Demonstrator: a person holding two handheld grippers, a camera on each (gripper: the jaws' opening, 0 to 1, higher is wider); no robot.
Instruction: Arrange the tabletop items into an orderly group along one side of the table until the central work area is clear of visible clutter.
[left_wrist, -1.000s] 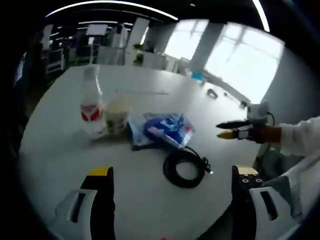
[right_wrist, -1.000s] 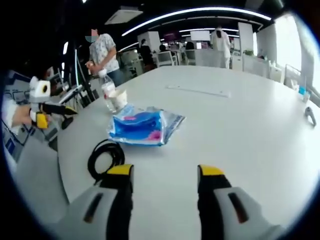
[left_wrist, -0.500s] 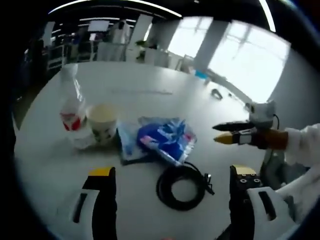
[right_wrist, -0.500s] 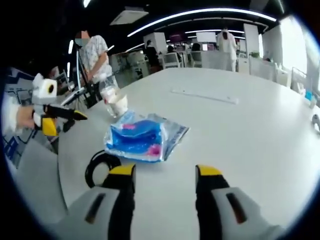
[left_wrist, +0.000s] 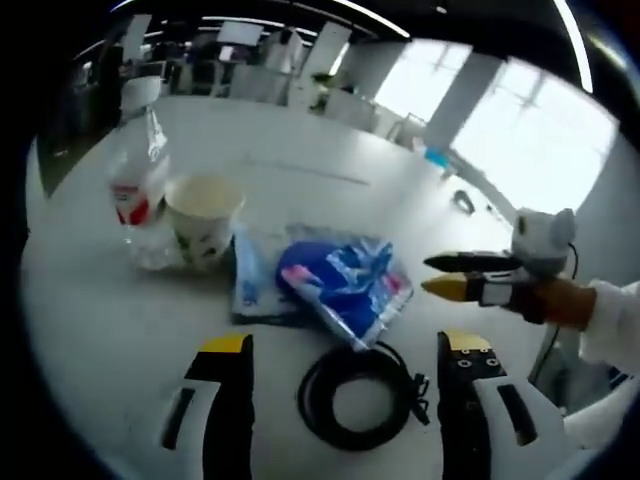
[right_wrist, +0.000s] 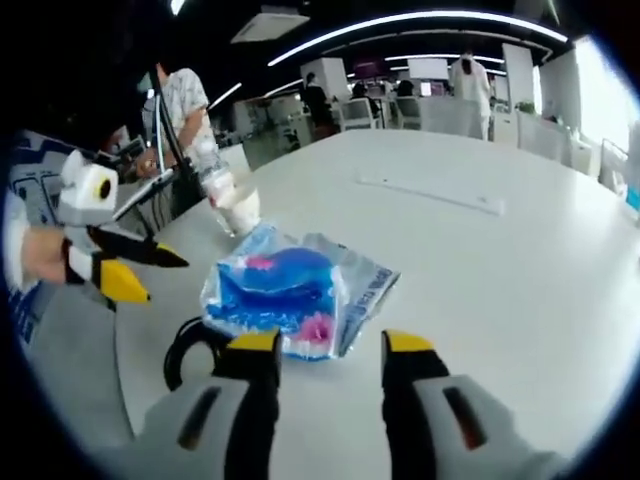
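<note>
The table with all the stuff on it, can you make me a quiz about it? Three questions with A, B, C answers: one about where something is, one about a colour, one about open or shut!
1. Where is the paper cup?
A. right beside the plastic bottle
B. inside the cable coil
C. on top of the blue packet

2. What colour is the coiled cable?
A. white
B. black
C. red

3. How do the jaws of the left gripper stand?
A. shut on the cup
B. shut on the cable
C. open, holding nothing

Answers:
1. A, since the cup stands next to the bottle, left of the blue packet in the left gripper view.
2. B, since the coil is a dark black ring on the white table.
3. C, since the two yellow-tipped jaws stand wide apart with the cable lying on the table between them.
</note>
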